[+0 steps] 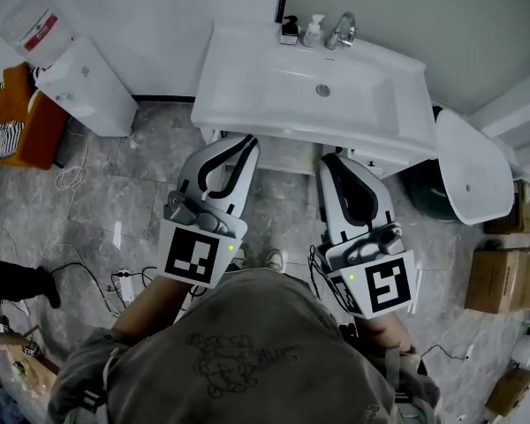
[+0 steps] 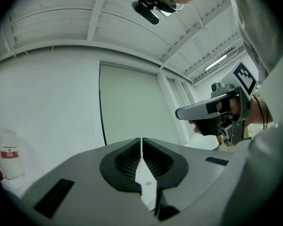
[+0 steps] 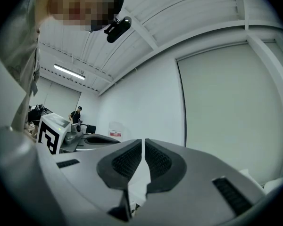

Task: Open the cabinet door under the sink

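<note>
The cabinet door (image 1: 287, 155) shows only as a sliver under the sink (image 1: 223, 104), upper centre of the frame. It lies between my left gripper (image 1: 234, 141) and right gripper (image 1: 336, 160) and below their tips, about equally near each. Both are pinched closed on nothing.

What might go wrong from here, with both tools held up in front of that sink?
The left hand-held gripper and right hand-held gripper both have their jaws together, so neither can grasp anything until opened. The rim of the sink overhangs and hides whatever is below, so a blind reach may bump it. Floor cables could trip the person.
</note>
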Available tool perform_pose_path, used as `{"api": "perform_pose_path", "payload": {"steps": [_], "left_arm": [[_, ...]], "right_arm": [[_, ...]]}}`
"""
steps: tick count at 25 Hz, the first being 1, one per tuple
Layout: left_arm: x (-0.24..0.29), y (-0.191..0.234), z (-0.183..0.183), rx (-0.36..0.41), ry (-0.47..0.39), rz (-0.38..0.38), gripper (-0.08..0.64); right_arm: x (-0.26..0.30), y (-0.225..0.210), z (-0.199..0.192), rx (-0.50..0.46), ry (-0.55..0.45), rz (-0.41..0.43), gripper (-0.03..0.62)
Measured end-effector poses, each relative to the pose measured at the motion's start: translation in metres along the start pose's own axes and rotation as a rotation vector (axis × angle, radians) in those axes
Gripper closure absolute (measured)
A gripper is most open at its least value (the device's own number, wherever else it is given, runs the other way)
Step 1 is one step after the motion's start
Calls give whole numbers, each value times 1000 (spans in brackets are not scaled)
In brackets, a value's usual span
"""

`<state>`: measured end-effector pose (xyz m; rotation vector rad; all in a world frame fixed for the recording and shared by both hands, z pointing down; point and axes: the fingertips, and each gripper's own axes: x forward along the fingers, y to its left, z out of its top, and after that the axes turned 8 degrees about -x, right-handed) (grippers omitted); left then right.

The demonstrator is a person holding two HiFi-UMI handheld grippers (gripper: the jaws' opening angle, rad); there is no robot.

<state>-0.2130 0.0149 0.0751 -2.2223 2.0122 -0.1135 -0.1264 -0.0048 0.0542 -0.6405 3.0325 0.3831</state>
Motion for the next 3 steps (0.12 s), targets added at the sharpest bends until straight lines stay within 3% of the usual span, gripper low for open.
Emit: {"api": "perform_pose_path", "payload": {"steps": [3], "left_arm": [[3,-5,0,-6,8,-7,534]], "right_arm": [[-2,-6,-2,4,5,-2,552]]}}
